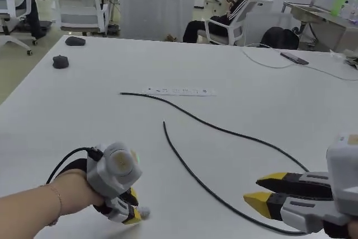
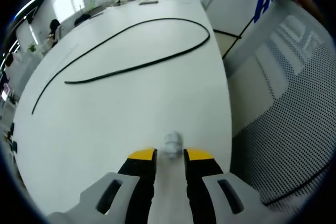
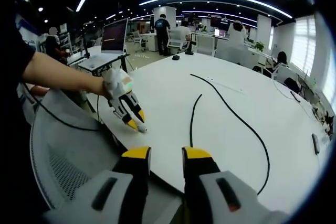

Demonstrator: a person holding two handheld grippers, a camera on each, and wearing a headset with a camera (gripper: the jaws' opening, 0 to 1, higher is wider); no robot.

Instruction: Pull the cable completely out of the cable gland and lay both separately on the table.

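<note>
A long black cable (image 1: 224, 130) lies loose in a wide loop on the white table (image 1: 67, 116), both its ends free; it also shows in the left gripper view (image 2: 142, 65) and the right gripper view (image 3: 236, 116). The small white cable gland (image 2: 172, 144) sits at the tips of my left gripper (image 2: 170, 155), low over the table's near edge, apart from the cable. My left gripper (image 1: 137, 214) points down at the table, shut on the gland (image 1: 144, 212). My right gripper (image 1: 254, 190) hovers at the lower right near the cable's bend, slightly open and holding nothing.
A flat white strip (image 1: 180, 90) lies beyond the cable. Two dark mice (image 1: 60, 61) (image 1: 75, 41) rest far left, a phone (image 1: 294, 58) far right. A mesh chair (image 2: 283, 103) stands by the table's near edge. A seated person (image 1: 235, 4) and chairs are behind.
</note>
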